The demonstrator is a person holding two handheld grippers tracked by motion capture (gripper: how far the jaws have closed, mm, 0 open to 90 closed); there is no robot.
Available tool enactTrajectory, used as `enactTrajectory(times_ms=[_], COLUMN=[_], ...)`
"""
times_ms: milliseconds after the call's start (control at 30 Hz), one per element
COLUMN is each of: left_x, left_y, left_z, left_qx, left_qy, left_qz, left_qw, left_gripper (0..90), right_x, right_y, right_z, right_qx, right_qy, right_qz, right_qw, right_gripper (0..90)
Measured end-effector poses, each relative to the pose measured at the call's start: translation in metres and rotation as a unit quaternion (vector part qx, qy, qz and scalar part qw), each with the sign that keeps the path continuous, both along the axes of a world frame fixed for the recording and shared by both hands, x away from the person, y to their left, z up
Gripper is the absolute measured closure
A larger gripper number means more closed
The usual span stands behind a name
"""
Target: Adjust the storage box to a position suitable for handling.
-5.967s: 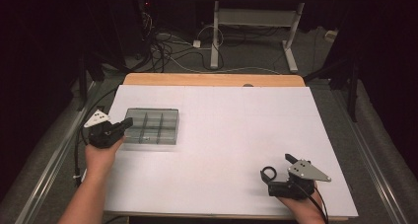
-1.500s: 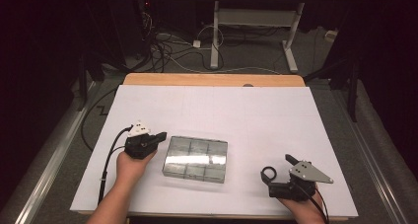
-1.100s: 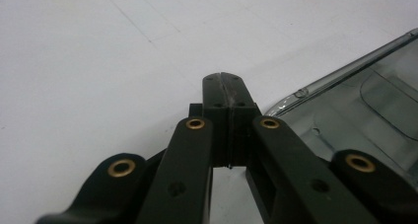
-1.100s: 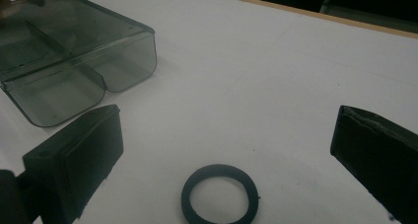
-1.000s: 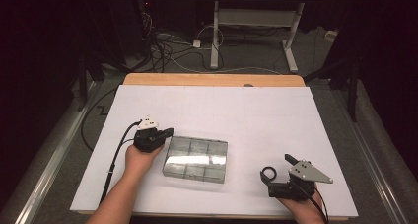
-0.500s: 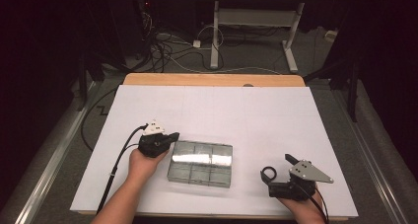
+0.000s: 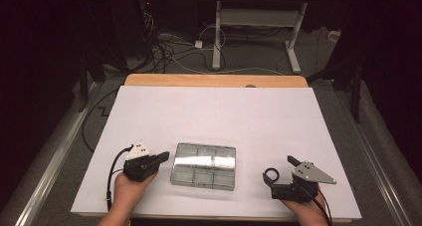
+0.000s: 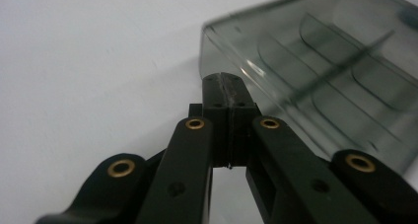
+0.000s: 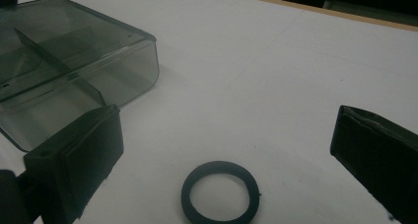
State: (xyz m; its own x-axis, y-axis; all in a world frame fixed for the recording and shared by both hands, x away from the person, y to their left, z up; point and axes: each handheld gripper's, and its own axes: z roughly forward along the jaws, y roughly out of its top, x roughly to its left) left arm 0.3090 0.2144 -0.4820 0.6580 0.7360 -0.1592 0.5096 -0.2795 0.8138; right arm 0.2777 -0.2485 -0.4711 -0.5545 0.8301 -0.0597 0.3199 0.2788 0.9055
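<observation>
A clear, smoke-tinted compartment box (image 7: pixel 204 165) lies on the white table sheet (image 7: pixel 214 116), near the front middle. My left gripper (image 7: pixel 165 157) is shut with nothing between its jaws. Its tips rest at the box's left wall. In the left gripper view the joined tips (image 8: pixel 227 83) sit at a corner of the box (image 8: pixel 325 71). My right gripper (image 7: pixel 279 172) rests open near the front right. A small black ring (image 7: pixel 270 174) lies flat on the sheet between its jaws. In the right gripper view the ring (image 9: pixel 220 191) is between the wide-apart jaws of the gripper (image 9: pixel 226 150), untouched, and the box (image 9: pixel 64 51) is at upper left.
A wooden strip (image 7: pixel 214 80) runs along the table's far edge. Beyond it are cables on the floor (image 7: pixel 169 42) and a white desk frame (image 7: pixel 254 22). Metal rails (image 7: pixel 54 151) flank the table.
The left gripper slid the box right and a little toward the front, then drew back down-left along its left side. The right gripper and the ring have stayed still.
</observation>
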Motion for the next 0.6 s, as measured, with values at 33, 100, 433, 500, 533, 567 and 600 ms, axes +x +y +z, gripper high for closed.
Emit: enactTrajectory(times_ms=[33,100,433,500,533,567,600], left_x=[-0.005,-0.012,-0.014,-0.014,-0.014,-0.014,-0.015], left_y=[0.001,0.000,-0.017,-0.016,-0.016,-0.016,-0.017], left_z=[-0.002,-0.005,-0.014,-0.014,-0.014,-0.014,-0.013], left_qx=[-0.002,0.004,0.053,0.051,0.050,0.051,0.052], left_qy=[0.004,0.007,0.028,0.031,0.031,0.030,0.031], left_qz=[-0.004,-0.010,-0.032,-0.034,-0.036,-0.037,-0.040], left_qw=[1.0000,0.9999,0.9977,0.9976,0.9976,0.9975,0.9974], left_gripper=[87.9,87.8,87.9,87.9,87.9,87.9,87.9], right_x=[0.000,-0.001,0.002,0.002,0.001,0.001,0.001], right_y=[0.000,0.000,-0.003,-0.003,-0.002,-0.002,-0.002], right_z=[0.000,0.000,0.001,0.001,0.001,0.000,0.000], right_qx=[0.000,0.002,0.006,0.007,0.005,0.005,0.002], right_qy=[0.000,0.000,0.004,0.004,0.005,0.007,0.007], right_qz=[-0.001,-0.002,-0.010,-0.009,-0.009,-0.008,-0.006], right_qw=[1.0000,1.0000,0.9999,0.9999,0.9999,0.9999,1.0000], right_gripper=[0.4,0.7,3.5,3.8,4.1,4.6,4.7])
